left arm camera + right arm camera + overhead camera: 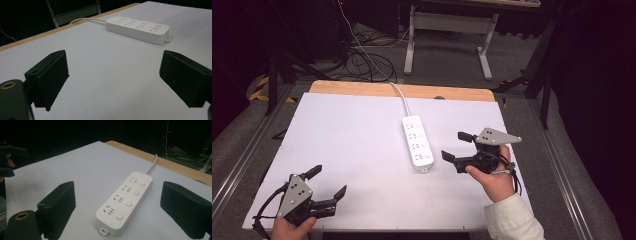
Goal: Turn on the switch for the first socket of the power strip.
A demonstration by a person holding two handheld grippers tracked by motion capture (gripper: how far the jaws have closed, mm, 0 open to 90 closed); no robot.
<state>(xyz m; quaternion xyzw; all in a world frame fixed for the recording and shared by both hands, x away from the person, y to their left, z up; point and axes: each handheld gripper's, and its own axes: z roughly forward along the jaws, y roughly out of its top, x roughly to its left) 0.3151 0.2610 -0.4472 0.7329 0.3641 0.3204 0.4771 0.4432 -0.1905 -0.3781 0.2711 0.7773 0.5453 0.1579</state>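
Power strip (418,141) lies mid-bench, untouched; right gripper (457,145), fingers spread and empty, sits just beside it (left gripper (328,181) likewise released, well apart): approach squarely, I'd say.

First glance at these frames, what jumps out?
A white power strip lies alone mid-table on the white sheet, its cord running off the far edge. The right gripper hangs just beside it, jaws wide apart; the strip sits between them in the right gripper view. The left gripper waits open at the near left corner, well clear of the strip.
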